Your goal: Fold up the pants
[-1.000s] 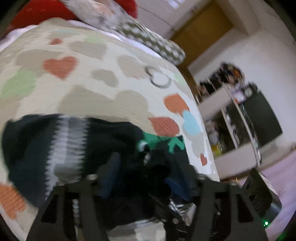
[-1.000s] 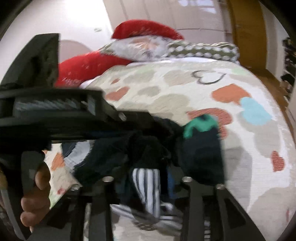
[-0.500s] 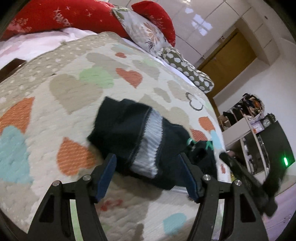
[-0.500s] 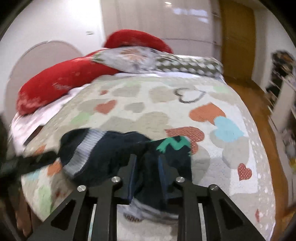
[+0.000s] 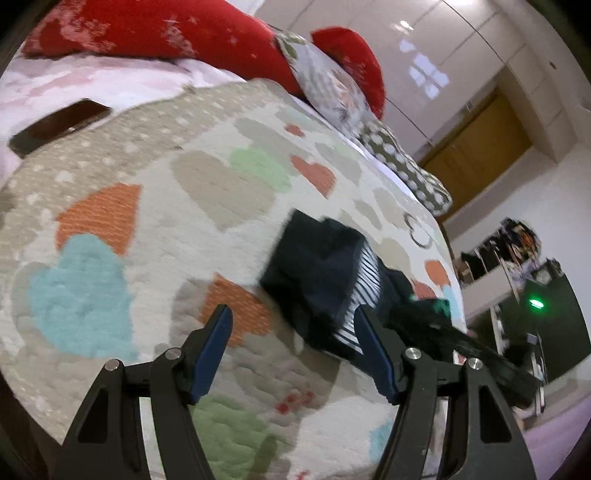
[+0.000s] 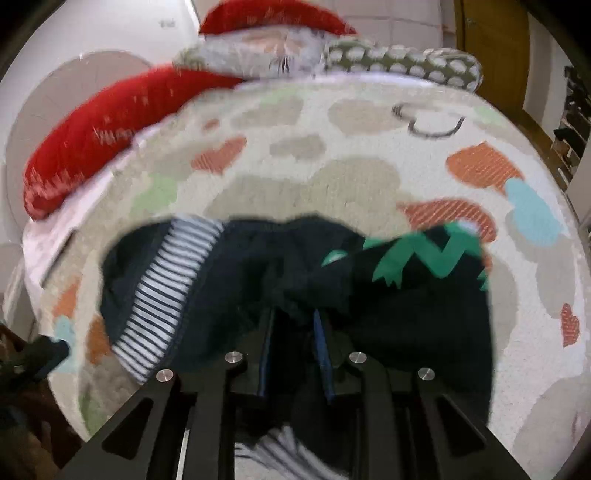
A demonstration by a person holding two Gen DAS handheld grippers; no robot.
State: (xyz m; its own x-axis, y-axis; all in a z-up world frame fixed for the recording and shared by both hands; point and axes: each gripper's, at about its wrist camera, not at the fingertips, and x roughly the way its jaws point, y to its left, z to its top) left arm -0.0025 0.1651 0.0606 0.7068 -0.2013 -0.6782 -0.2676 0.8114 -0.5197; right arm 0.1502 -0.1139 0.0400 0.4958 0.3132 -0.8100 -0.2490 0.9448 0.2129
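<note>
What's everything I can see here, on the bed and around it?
pants: 1, dark navy, striped panel, green pattern, bunched on the blanket
blanket: 1, cream with coloured hearts, covering the bed
red pillows: 2, at the head
patterned pillows: 2, floral and dotted, beside the red ones
phone: 1, dark, on the pale sheet
wooden door: 1, brown, far wall
shelf: 1, cluttered, beside the bed
left tongs: black, blue pads, open, empty
right tongs: black, shut on the pants

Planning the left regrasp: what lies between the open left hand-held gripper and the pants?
Only bare heart-print blanket, per the left wrist view; pants just beyond the left hand-held gripper.
</note>
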